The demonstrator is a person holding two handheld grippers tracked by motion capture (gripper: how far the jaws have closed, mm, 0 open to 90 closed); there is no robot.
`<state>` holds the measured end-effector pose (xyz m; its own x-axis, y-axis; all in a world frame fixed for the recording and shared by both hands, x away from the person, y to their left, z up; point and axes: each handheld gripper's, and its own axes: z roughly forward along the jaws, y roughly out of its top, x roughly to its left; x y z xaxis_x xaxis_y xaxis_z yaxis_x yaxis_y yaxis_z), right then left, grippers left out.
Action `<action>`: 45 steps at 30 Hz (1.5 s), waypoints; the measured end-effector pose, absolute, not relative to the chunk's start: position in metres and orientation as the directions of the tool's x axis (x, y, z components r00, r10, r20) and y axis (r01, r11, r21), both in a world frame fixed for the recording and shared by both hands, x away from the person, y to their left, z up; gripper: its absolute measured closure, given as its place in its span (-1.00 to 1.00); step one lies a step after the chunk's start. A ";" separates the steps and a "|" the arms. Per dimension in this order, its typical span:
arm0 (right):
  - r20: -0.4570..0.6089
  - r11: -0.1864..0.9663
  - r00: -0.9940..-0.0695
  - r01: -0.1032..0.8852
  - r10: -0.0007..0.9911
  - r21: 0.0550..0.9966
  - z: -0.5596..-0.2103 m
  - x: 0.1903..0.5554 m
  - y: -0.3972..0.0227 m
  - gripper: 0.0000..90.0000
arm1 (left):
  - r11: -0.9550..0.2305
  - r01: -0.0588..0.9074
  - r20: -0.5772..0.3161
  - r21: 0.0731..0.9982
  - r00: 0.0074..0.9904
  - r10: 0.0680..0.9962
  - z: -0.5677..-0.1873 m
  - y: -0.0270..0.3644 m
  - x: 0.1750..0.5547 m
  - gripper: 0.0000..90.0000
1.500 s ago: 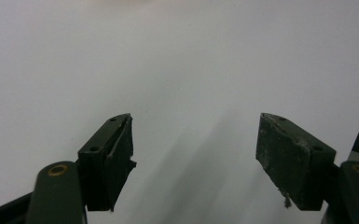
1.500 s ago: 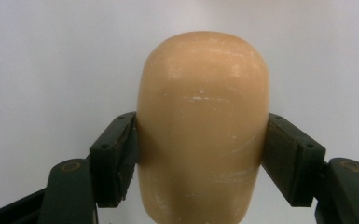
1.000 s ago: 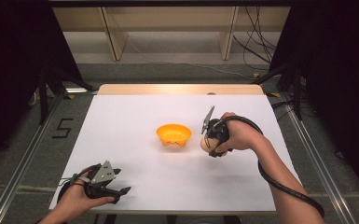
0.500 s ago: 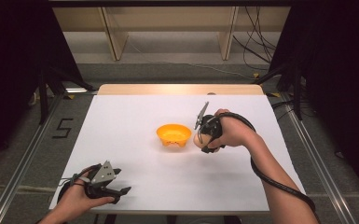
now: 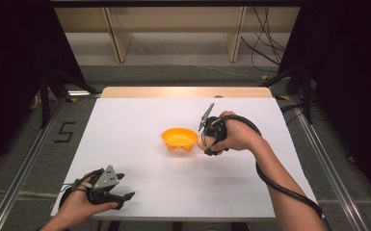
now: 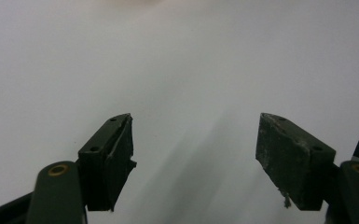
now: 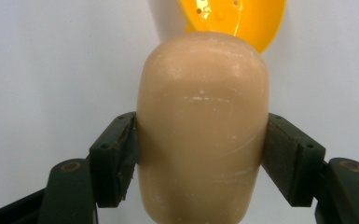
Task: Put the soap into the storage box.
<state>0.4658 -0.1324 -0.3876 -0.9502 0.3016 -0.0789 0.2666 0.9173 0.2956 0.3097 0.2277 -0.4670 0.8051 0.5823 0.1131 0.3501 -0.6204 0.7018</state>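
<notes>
White table (image 5: 139,120); right claw's (image 7: 200,154) tan egg-shaped block (image 7: 203,140) large in right gripper view.

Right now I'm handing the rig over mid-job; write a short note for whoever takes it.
Right gripper: shut on the tan egg-shaped object, held just right of the orange bowl, above the table.
Left gripper: open, holding nothing, resting near the front left of the white table.
Done: object picked up.
Left: it looks bound for the bowl; carry it over and release.

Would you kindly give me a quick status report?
Right gripper shut on tan egg, beside orange bowl. Left gripper open, empty. Path unobstructed.
</notes>
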 end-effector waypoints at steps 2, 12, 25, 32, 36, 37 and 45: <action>-0.081 0.915 -0.948 0.273 0.309 0.297 -0.388 0.467 -0.131 -0.26 | -0.616 0.357 0.103 0.702 0.806 0.584 -0.467 0.227 0.310 -0.39; -0.075 0.907 -0.945 0.280 0.318 0.314 -0.384 0.471 -0.120 -0.26 | -0.623 0.346 0.116 0.702 0.807 0.579 -0.466 0.227 0.310 -0.39; -0.078 0.900 -0.942 0.285 0.326 0.330 -0.381 0.476 -0.114 -0.26 | -0.609 0.356 0.097 0.709 0.806 0.584 -0.466 0.228 0.310 -0.40; -0.085 0.895 -0.939 0.286 0.333 0.341 -0.381 0.480 -0.111 -0.26 | -0.608 0.357 0.096 0.709 0.806 0.584 -0.466 0.227 0.309 -0.39; -0.081 0.894 -0.938 0.292 0.337 0.340 -0.380 0.481 -0.108 -0.26 | -0.608 0.357 0.095 0.709 0.806 0.584 -0.466 0.227 0.309 -0.39; -0.084 0.898 -0.944 0.274 0.320 0.345 -0.381 0.483 -0.107 -0.26 | -0.615 0.346 0.109 0.708 0.808 0.580 -0.466 0.227 0.310 -0.39; -0.088 0.893 -0.939 0.285 0.334 0.349 -0.382 0.485 -0.104 -0.26 | -0.611 0.354 0.094 0.708 0.810 0.579 -0.466 0.227 0.310 -0.39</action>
<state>0.4850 -0.1040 -0.3821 -0.9386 0.3336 -0.0876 0.2848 0.8928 0.3490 0.3096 0.2268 -0.4660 0.8099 0.5789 0.0945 0.3538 -0.6107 0.7085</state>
